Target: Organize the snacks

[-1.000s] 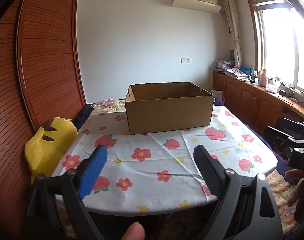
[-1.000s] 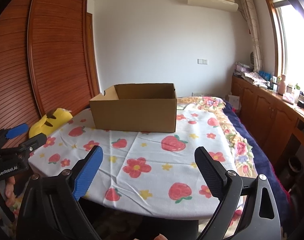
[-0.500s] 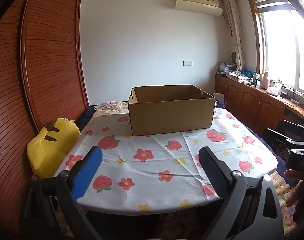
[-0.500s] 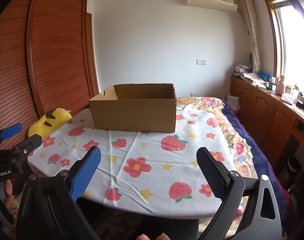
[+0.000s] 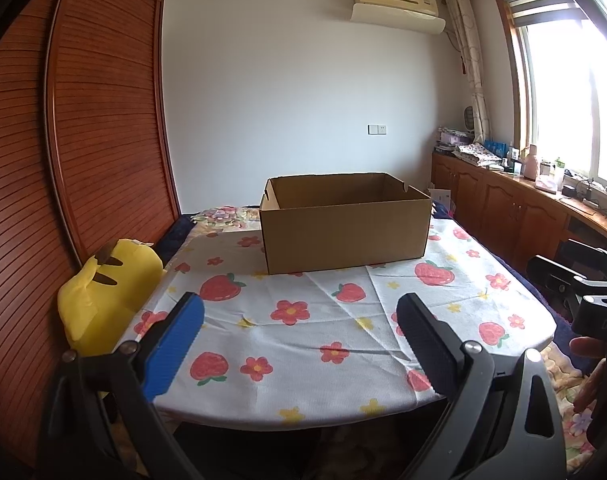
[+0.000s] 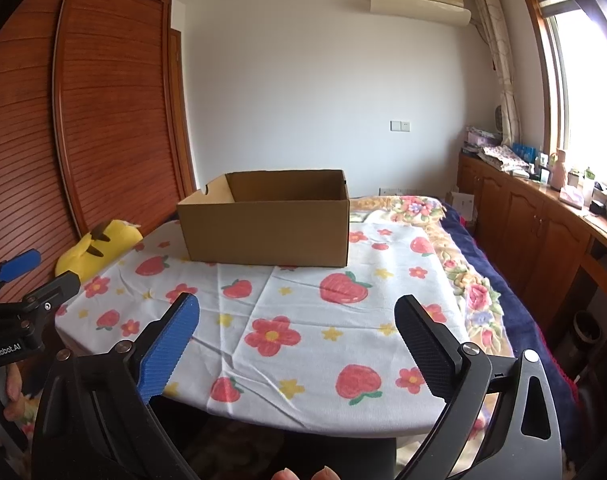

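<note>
We find both grippers, left gripper (image 5: pixel 299 320) and right gripper (image 6: pixel 297 320), fingers wide apart, holding nothing. The cardboard box (image 5: pixel 345 226) sits mid-table (image 5: pixel 303 360); seemingly light, stiff-walled, best gripped by its rim. No snacks visible.

It was a home bedroom: a louvred wooden wardrobe (image 5: pixel 63 160), floral bedding (image 6: pixel 463 272), and a wall air conditioner (image 5: pixel 397 6).
</note>
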A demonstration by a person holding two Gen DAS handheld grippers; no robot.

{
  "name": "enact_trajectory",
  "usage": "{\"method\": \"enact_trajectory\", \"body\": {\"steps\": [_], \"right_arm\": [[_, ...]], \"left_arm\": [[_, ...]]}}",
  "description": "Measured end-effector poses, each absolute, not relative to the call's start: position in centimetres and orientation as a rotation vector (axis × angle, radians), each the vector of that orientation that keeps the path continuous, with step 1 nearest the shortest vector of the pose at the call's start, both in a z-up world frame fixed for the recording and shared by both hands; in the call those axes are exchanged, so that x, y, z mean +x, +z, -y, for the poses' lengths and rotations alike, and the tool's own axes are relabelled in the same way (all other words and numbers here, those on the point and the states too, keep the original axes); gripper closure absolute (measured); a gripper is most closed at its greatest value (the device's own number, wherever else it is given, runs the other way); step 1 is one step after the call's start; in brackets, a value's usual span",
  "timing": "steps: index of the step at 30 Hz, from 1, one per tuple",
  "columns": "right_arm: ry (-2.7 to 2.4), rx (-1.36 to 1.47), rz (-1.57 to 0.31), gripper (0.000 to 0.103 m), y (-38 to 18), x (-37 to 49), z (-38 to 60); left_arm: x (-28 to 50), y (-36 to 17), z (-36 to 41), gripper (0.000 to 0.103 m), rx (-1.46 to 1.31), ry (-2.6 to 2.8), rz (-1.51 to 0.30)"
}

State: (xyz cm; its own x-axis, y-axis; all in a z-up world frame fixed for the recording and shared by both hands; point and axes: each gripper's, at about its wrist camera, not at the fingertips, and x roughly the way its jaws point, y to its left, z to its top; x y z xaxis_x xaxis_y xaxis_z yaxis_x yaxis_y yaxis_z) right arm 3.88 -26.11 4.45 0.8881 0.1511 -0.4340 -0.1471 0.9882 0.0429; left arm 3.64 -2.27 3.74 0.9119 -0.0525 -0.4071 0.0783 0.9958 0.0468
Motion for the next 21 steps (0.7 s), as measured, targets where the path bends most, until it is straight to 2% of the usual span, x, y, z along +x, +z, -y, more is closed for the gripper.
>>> {"method": "enact_trajectory", "body": {"steps": [21], "right_arm": [[0.143, 0.012, -0.437, 0.002, 5.03, 3.68, 26.15]], "left_arm": [[3.34, 4.09, 2.31, 0.005, 0.066, -0.062, -0.404]]}}
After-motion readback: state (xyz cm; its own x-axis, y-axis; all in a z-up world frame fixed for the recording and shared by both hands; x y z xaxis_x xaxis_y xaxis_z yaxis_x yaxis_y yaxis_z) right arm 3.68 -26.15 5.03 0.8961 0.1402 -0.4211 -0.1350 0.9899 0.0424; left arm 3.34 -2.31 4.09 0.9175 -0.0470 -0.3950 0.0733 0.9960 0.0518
